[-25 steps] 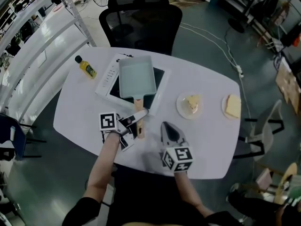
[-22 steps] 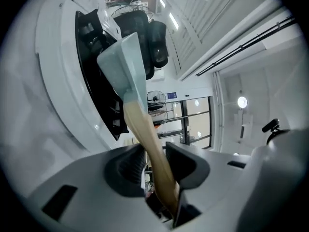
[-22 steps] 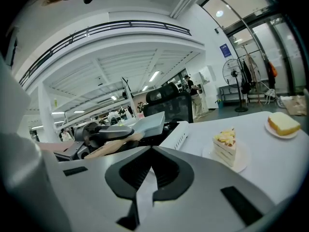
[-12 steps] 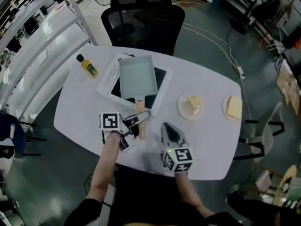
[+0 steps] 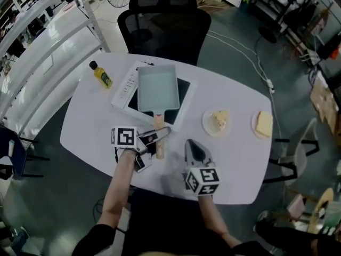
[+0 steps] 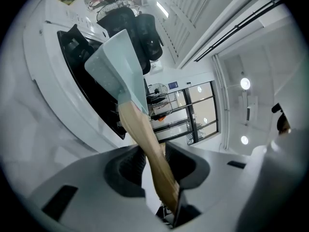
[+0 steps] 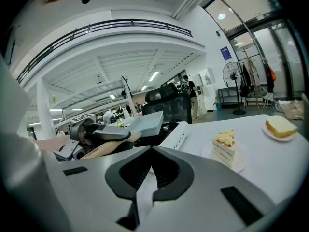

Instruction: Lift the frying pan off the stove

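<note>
A pale teal rectangular frying pan (image 5: 157,88) rests on the black top of a white stove (image 5: 123,89) at the table's middle. Its wooden handle (image 5: 159,149) points toward me. My left gripper (image 5: 158,135) is shut on that handle; in the left gripper view the handle (image 6: 145,139) runs between the pressed pads up to the pan (image 6: 118,64). My right gripper (image 5: 192,145) hovers just right of the handle, shut with nothing in it. The right gripper view shows the pan (image 7: 147,121) and the left gripper (image 7: 99,134) ahead to its left.
A yellow oil bottle (image 5: 100,73) stands left of the stove. A plate with a cake slice (image 5: 219,120) and a plate with a yellow slab (image 5: 264,123) lie to the right. A black office chair (image 5: 165,28) stands behind the table, and white shelving runs along the left.
My left gripper's jaws have closed on the wooden handle. The pan has stayed on the stove, and the right gripper has hardly moved.
</note>
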Motion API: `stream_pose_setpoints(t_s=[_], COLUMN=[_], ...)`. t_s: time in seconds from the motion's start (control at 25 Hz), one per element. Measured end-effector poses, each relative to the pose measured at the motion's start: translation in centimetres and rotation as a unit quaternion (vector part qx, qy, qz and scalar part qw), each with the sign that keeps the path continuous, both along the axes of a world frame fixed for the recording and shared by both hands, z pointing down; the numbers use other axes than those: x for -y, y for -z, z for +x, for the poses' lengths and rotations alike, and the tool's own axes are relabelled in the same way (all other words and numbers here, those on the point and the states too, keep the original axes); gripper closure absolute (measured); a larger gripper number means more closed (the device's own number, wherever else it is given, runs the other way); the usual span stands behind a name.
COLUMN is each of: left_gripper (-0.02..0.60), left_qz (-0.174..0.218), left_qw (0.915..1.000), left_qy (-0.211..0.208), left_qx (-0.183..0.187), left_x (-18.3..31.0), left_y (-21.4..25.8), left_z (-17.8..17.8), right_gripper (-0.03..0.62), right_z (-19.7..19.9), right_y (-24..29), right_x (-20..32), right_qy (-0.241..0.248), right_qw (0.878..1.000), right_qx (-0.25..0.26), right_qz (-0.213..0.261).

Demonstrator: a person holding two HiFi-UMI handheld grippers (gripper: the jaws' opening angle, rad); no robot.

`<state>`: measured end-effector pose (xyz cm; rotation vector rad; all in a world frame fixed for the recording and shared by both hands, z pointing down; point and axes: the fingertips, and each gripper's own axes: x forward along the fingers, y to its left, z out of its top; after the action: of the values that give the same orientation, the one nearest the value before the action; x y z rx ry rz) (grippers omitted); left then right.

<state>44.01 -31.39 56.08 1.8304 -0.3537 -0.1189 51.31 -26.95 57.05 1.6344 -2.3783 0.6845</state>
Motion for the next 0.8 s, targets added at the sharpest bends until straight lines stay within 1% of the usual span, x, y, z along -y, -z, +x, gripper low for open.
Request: stream_pose_setpoints(t_s=[0.12,0.28,0.36,0.4,0.48,0.52,0.6,0.64,0.8], left_gripper=[0.459,0.458,0.457,0.456,0.453,0.453,0.453,0.453,0.453], left_qz=[0.005,0.017,0.020,0.025,0.032,0.034,0.040,0.041,0.044], left_qw=[1.0000,0.9998,0.9995,0.9993,0.9994,0.9993,0.9990,0.9989,0.9990], left_qy=[-0.001,-0.002,-0.003,-0.006,-0.012,-0.013,-0.012,-0.013,-0.012], left_qx=[-0.004,0.006,0.026,0.027,0.006,0.005,0.018,0.018,0.004], left_x=[-0.5,-1.0,-1.5,-1.8,-2.5,-2.8,-3.2,-3.5,-4.9], left_y=[0.9,2.6,3.1,3.5,4.5,4.8,5.1,5.2,6.0], left_z=[-0.7,-2.1,-3.1,-3.4,-3.7,-4.1,-5.2,-5.7,-7.5], right_gripper=[0.589,0.589,0.589,0.589,0.589,0.589,0.589,0.589,0.589], right_z=[-0.2,-1.0,-1.4,-1.7,-2.3,-2.7,-3.5,-3.9,-5.4], right_y=[0.5,2.0,2.7,3.0,3.6,3.8,4.2,4.4,4.9], right_x=[-0.3,-0.8,-1.1,-1.3,-1.5,-1.6,-1.7,-1.7,-2.0], right_qy=[-0.016,-0.033,-0.041,-0.044,-0.046,-0.047,-0.046,-0.046,-0.044], right_qw=[1.000,0.999,0.999,0.999,0.999,0.999,0.999,0.999,0.999], right_qx=[0.000,-0.004,-0.003,-0.003,-0.003,-0.003,-0.003,-0.003,-0.005], right_qz=[0.000,0.007,0.010,0.011,0.014,0.016,0.020,0.022,0.028])
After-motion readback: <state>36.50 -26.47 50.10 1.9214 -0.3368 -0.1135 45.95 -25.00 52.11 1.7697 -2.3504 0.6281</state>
